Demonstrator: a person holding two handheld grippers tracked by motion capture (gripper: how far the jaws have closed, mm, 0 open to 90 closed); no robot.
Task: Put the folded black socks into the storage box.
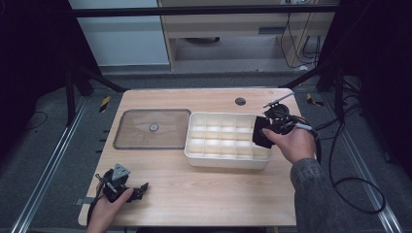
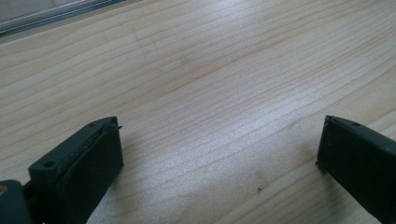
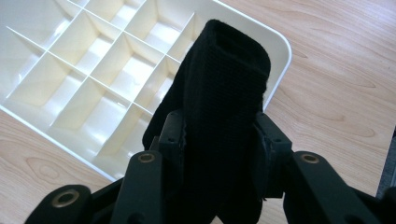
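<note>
One white divided tray (image 1: 228,162) sits on the tabletop (image 1: 194,189) toward the right edge, its long side running left to right; a single clear lid (image 1: 153,128) lies flat just left of it, near the back-left corner. The whole front strip of the tabletop is open wood. The right gripper (image 1: 265,132) pinches one folded black cloth (image 3: 224,93) between its jaws, held over the tray's right end; the cloth's long axis runs along the jaws, its folded end pointing away from the hand over the compartments (image 3: 116,74). The left gripper (image 1: 138,189) rests at the front-left corner, jaws spread wide over bare wood, nothing between them.
</note>
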